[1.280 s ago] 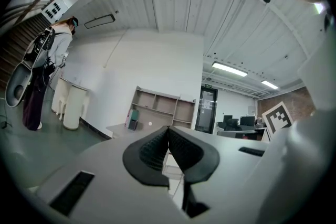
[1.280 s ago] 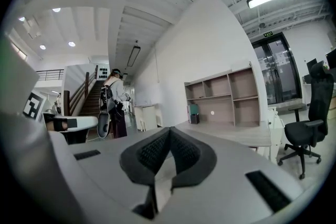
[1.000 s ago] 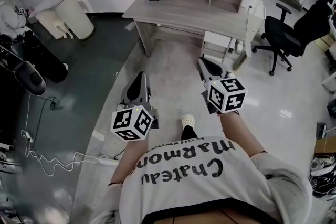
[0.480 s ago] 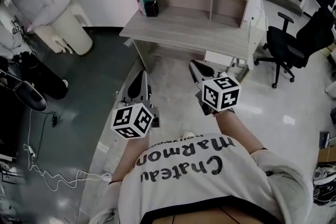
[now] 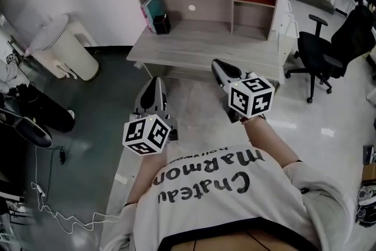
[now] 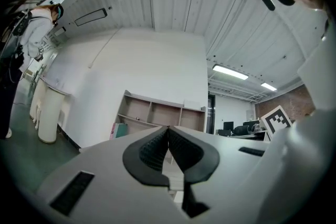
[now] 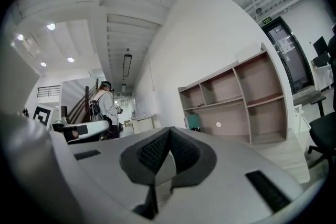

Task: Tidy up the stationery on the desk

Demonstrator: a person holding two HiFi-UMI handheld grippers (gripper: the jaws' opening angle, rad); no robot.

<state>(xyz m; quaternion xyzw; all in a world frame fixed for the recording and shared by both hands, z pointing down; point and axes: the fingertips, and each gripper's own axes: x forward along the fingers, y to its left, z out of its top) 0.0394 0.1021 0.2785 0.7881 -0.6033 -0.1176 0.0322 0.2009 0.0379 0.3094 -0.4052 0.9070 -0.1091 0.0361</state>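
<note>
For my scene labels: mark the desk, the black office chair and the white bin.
desk [image 5: 205,44], head view, bare part of its top.
black office chair [image 5: 317,47], head view, its seat.
white bin [image 5: 73,62], head view, its side wall.

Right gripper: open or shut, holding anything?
Shut, empty. The right gripper shows its fingers meeting at the tips in its own view, with nothing between them.
</note>
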